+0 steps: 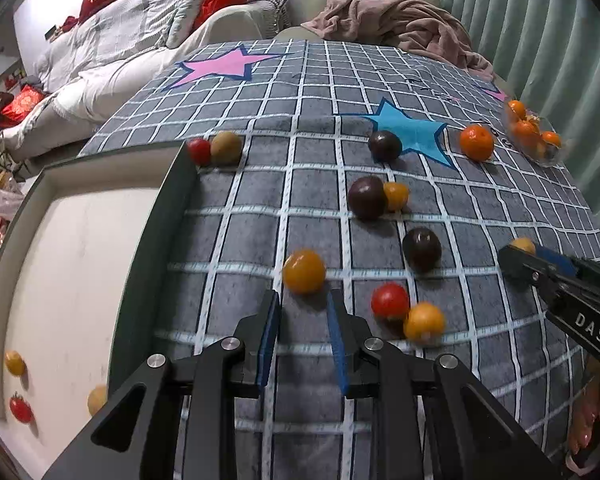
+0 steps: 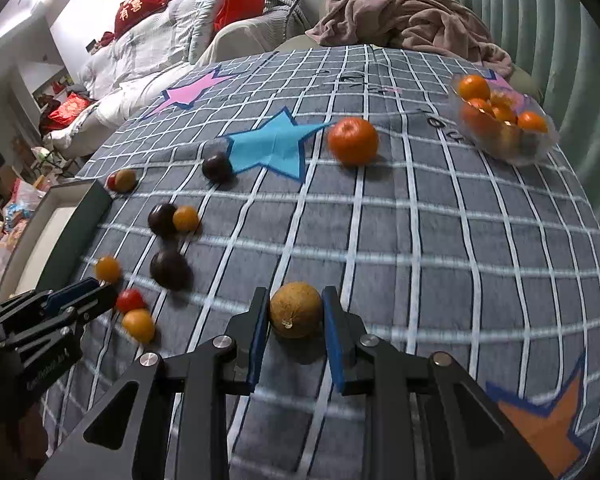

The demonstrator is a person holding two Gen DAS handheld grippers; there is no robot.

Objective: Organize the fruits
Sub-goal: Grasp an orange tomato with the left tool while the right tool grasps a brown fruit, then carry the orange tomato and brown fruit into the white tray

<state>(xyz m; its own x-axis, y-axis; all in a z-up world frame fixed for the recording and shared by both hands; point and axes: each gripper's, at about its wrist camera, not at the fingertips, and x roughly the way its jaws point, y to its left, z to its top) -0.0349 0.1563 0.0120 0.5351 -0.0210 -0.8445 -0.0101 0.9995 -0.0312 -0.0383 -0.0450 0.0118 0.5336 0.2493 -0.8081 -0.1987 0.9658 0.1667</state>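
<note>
Only left wrist view shows fruit inside tray point(image 1: 148, 240); right tongs point(image 2: 296, 312) bracket brown fruit point(image 2: 296, 310).

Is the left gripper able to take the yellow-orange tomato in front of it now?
Probably yes: the left gripper is open and the yellow-orange tomato lies just beyond its fingertips, with nothing between them.

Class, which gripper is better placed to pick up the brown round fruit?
Right. The right gripper already brackets the brown round fruit, jaws open. The left gripper faces a yellow tomato.
</note>
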